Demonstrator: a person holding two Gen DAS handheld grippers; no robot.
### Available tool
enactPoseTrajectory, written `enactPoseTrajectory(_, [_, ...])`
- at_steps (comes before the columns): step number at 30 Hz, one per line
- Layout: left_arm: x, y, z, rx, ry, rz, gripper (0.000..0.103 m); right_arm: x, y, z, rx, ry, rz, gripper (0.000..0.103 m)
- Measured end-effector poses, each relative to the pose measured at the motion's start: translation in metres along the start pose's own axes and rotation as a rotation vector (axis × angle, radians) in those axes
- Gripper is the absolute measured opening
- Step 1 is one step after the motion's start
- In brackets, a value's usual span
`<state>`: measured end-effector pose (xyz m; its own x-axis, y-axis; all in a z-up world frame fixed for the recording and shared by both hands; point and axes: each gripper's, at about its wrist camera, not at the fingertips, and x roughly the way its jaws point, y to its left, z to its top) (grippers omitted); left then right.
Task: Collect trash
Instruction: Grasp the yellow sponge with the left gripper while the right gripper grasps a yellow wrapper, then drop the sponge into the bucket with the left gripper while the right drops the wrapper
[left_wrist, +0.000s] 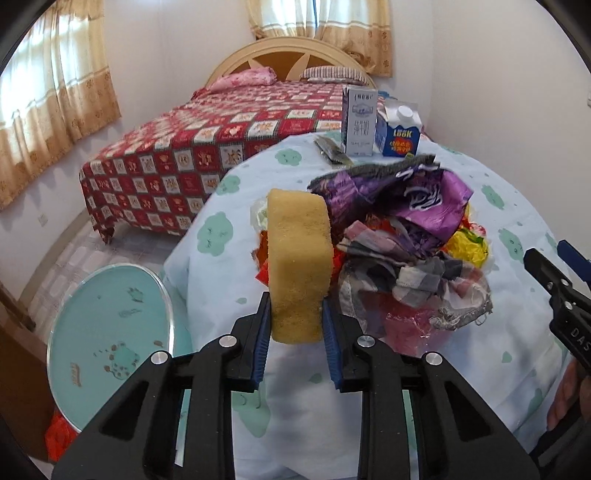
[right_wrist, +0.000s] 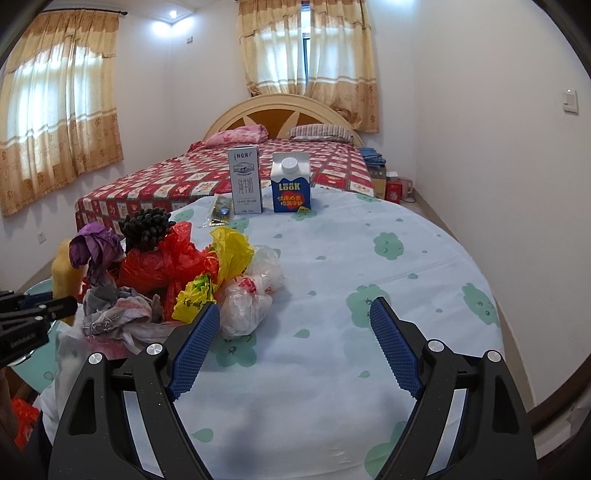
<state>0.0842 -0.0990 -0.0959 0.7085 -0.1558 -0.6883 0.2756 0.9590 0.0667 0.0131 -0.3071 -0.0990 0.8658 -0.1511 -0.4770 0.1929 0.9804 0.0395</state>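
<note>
While the left gripper (left_wrist: 297, 325) pinches the yellow sponge (left_wrist: 299, 262) upright between its fingers, likely lifting it clear for binning, the trash heap (left_wrist: 406, 251) of crumpled bags and rags sits just right of the sponge on the table (left_wrist: 498, 350). Right gripper (right_wrist: 293, 347) hovers beside the heap, fingers spread, nothing between them. Beyond the heap stand a milk box (right_wrist: 245, 181) and capped carton (right_wrist: 291, 184); contents hidden. No bin identifiable.

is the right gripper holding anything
No, the right gripper stands open over bare tablecloth, with nothing between its pads.
</note>
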Motion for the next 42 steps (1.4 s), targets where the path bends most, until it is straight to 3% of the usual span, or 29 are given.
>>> enactPoseTrajectory(4, [-0.018, 0.006, 0.003, 0.016, -0.035, -0.005, 0.026, 0.003, -0.002, 0.002, 0.012, 0.025, 0.03, 0.081])
enactPoseTrajectory(9, [-0.044, 0.023, 0.003, 0.05, -0.08, 0.038, 0.026, 0.01, 0.001, 0.008, 0.031, 0.059, 0.079, 0.061])
enactPoseTrajectory(15, [-0.05, 0.048, -0.014, 0.066, -0.053, 0.098, 0.026, 0.015, 0.025, 0.021, 0.013, 0.061, 0.13, 0.06])
enactPoseTrajectory(19, [-0.038, 0.073, -0.024, 0.012, -0.01, 0.133, 0.026, 0.033, 0.042, 0.02, 0.009, 0.126, 0.184, 0.057])
enactPoseTrajectory(23, [-0.033, 0.089, -0.027, -0.022, 0.006, 0.148, 0.026, 0.044, 0.044, 0.014, 0.025, 0.2, 0.242, 0.027])
enactPoseTrajectory(24, [-0.033, 0.091, -0.027, -0.028, 0.005, 0.149, 0.026, 0.043, 0.043, 0.013, 0.028, 0.201, 0.254, 0.024])
enactPoseTrajectory(35, [-0.049, 0.108, -0.021, -0.047, -0.037, 0.178, 0.026, 0.001, 0.036, 0.038, -0.015, 0.048, 0.219, 0.021])
enactPoseTrajectory(42, [-0.053, 0.141, -0.018, -0.104, -0.043, 0.255, 0.026, -0.01, 0.058, 0.064, -0.071, -0.015, 0.255, 0.021])
